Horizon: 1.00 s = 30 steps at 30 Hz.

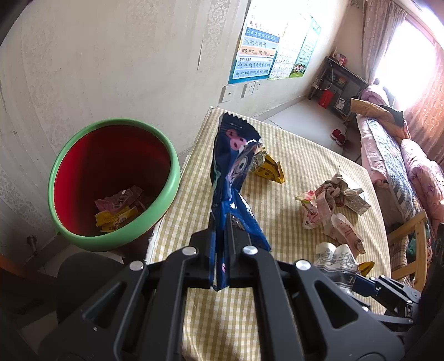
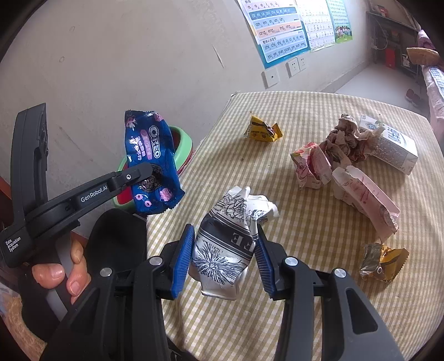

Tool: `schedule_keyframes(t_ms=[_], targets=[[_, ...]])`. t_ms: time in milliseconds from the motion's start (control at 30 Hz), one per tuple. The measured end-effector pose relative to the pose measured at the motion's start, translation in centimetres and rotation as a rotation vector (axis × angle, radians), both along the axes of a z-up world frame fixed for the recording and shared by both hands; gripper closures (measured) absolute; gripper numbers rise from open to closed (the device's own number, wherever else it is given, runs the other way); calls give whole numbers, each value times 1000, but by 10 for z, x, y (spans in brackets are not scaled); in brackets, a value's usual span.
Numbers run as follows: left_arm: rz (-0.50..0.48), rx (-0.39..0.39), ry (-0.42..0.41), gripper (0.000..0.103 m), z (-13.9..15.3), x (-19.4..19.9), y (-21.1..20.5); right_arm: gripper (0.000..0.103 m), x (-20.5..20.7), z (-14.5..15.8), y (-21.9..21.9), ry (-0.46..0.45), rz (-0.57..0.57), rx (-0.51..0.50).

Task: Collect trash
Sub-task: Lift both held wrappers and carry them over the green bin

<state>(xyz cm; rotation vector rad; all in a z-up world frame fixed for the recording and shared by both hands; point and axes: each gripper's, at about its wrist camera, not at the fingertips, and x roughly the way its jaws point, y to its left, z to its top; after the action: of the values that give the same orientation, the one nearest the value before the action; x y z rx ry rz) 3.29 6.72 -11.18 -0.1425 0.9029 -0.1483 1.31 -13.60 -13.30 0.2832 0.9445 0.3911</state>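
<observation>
Where the cream wall (image 1: pixel 105 69) meets the tabletop (image 1: pixel 305 155), covered in a yellow-and-white checked cloth, hang two posters: a blue phonics chart (image 2: pixel 280 30) with readable rows such as "an en in un", "ang eng ing ong" and "zhi chi shi ri", and a second chart (image 2: pixel 322 25) whose print is too small to read. Beside the tabletop's edge stands a red waste bin with a green rim (image 1: pixel 111 183); yellow and pink wrappers lie at its bottom, and in the right wrist view most of it is hidden behind the held packet. A white milk carton (image 2: pixel 394 144) lies at the far right beside a crumpled brown paper wad (image 2: pixel 344 138) and two pink printed wrappers (image 2: pixel 363 194); their text is illegible. The right gripper (image 2: pixel 224 255), with blue pads, is clamped on a crushed white paper cup with black floral print (image 2: pixel 227 241), where only "E" and "FE" show. The left gripper (image 1: pixel 220 230) is closed tight on a blue foil "OREO" packet (image 2: pixel 149 158), held upright in the air near the bin. Its arm reads "GenRobot.AI" and "Data Acquisition System", and a hand (image 2: pixel 61 275) grips its handle. Two small yellow foil wrappers (image 2: pixel 263 130) (image 2: pixel 383 261) lie on the cloth, well apart.
</observation>
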Motion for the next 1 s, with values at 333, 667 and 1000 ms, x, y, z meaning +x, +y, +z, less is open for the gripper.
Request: schedule_keyframes(t_ms=[333, 667, 1000], targets=[[13, -6, -4, 99, 1, 2, 6, 61, 2, 0, 1, 1, 2, -4], [56, -13, -1, 99, -1, 7, 21, 61, 8, 2, 3, -7, 11, -8], [98, -15, -11, 99, 2, 10, 39, 61, 14, 7, 8, -12, 26, -8]])
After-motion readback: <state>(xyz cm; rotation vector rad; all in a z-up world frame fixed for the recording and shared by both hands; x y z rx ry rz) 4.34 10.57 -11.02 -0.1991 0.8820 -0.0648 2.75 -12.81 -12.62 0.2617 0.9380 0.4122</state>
